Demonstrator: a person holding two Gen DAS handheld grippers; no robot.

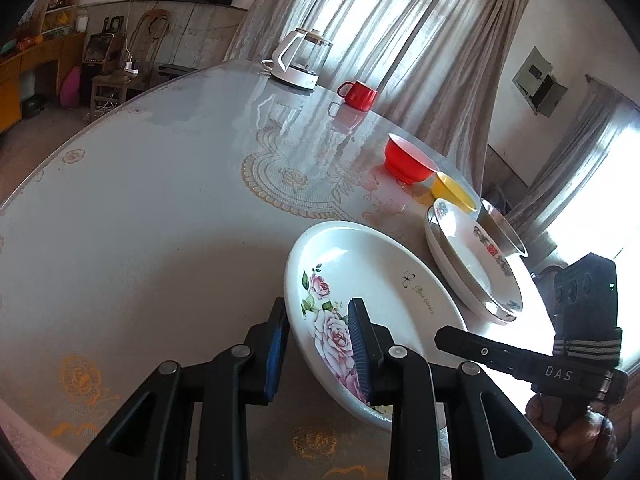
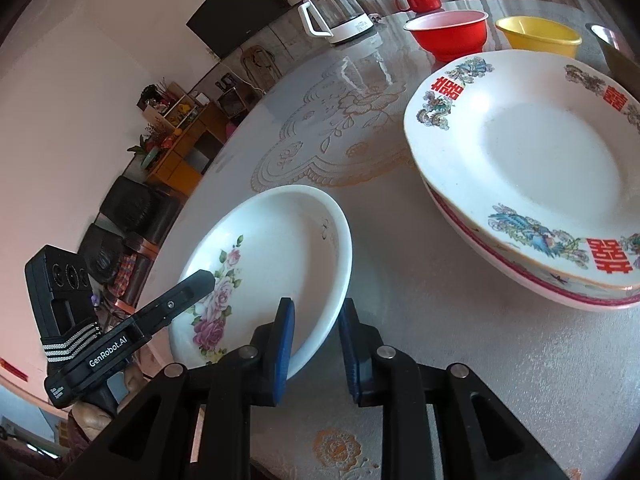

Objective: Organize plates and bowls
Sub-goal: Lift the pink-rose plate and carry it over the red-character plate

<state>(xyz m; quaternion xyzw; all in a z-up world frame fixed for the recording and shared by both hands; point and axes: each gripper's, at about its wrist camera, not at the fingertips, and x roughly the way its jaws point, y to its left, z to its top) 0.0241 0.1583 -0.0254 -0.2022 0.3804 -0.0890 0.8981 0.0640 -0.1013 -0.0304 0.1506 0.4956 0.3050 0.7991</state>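
Note:
A white rose-patterned plate (image 1: 380,264) (image 2: 280,232) is held at both ends, seemingly a little off the table. My left gripper (image 1: 318,308) is shut on its near rim, one pad outside and one on the painted roses. From the opposite side my right gripper (image 2: 317,304) is shut on the rim the same way. Each gripper shows at the edge of the other's view. To the right is a stack of white plates with red characters (image 2: 520,152) (image 1: 472,256). Behind it stand a red bowl (image 2: 448,32), a yellow bowl (image 2: 536,36) and a metal bowl (image 1: 500,228).
The round table (image 1: 160,220) has a glossy lace-patterned cover. A glass kettle on a white base (image 1: 298,60) and a red mug (image 1: 358,94) stand at its far edge by the curtains. Chairs and cabinets line the wall beyond.

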